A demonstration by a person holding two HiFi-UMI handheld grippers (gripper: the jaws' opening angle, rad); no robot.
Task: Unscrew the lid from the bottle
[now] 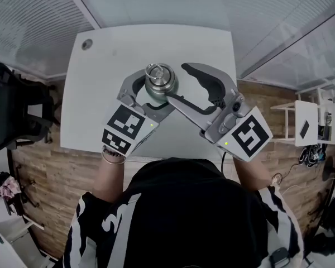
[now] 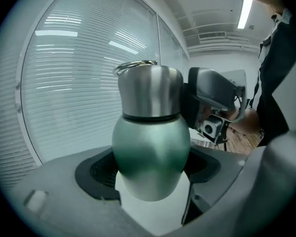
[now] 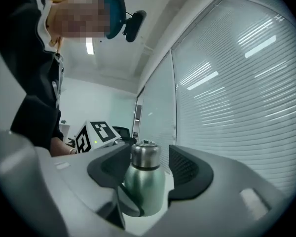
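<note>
A small green bottle (image 1: 156,92) with a steel lid (image 1: 159,77) and a wire ring on top stands on the white table (image 1: 100,94). My left gripper (image 1: 153,92) is shut on the bottle's round green body (image 2: 150,152); both dark pads (image 2: 96,169) press its sides. My right gripper (image 1: 177,82) comes in from the right and is open. In the right gripper view the lid (image 3: 145,156) sits between its pads (image 3: 187,169), close to the left one, with a gap on the right side. The right gripper (image 2: 212,98) shows behind the lid (image 2: 150,90) in the left gripper view.
A black office chair (image 1: 14,113) stands left of the table and a white shelf unit (image 1: 307,121) to the right. A round cable grommet (image 1: 87,44) sits in the table's far left corner. Windows with blinds run behind the table. The floor is wood.
</note>
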